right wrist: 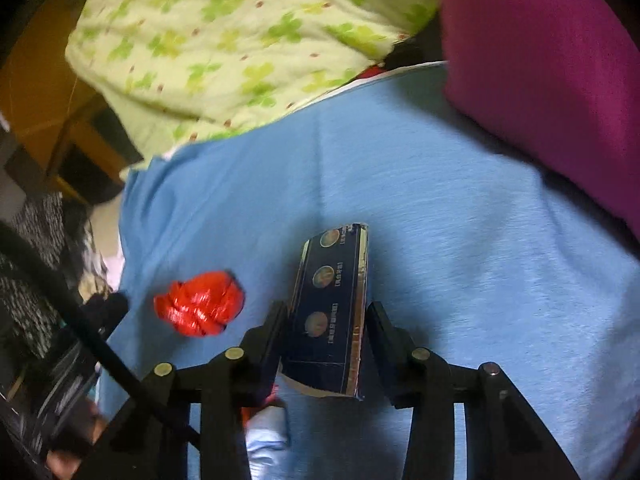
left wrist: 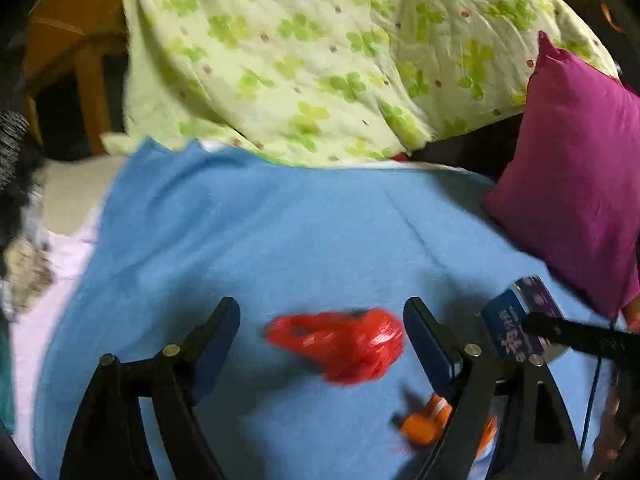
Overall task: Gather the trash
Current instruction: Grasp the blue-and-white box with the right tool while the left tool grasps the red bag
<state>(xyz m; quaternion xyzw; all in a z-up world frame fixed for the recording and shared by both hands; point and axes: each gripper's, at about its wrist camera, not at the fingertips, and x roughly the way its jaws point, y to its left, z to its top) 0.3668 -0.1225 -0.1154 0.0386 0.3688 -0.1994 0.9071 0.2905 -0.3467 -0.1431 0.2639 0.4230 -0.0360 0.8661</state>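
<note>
Red crumpled wrapper (left wrist: 340, 344) between wide-open left gripper (left wrist: 322, 340); closing next. Right gripper (right wrist: 326, 320) clamping dark box (right wrist: 332, 312), wrapper at 9 o'clock.

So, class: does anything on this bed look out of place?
Yes. A crumpled red wrapper lies loose on the blue sheet, and an orange bottle lies near it. Both look like litter on bedding.

Ahead of the left gripper (left wrist: 322, 334) bare blue sheet (left wrist: 260, 232) lies open; a magenta pillow (left wrist: 576, 184) blocks its right, a quilt (left wrist: 320, 60) beyond.
</note>
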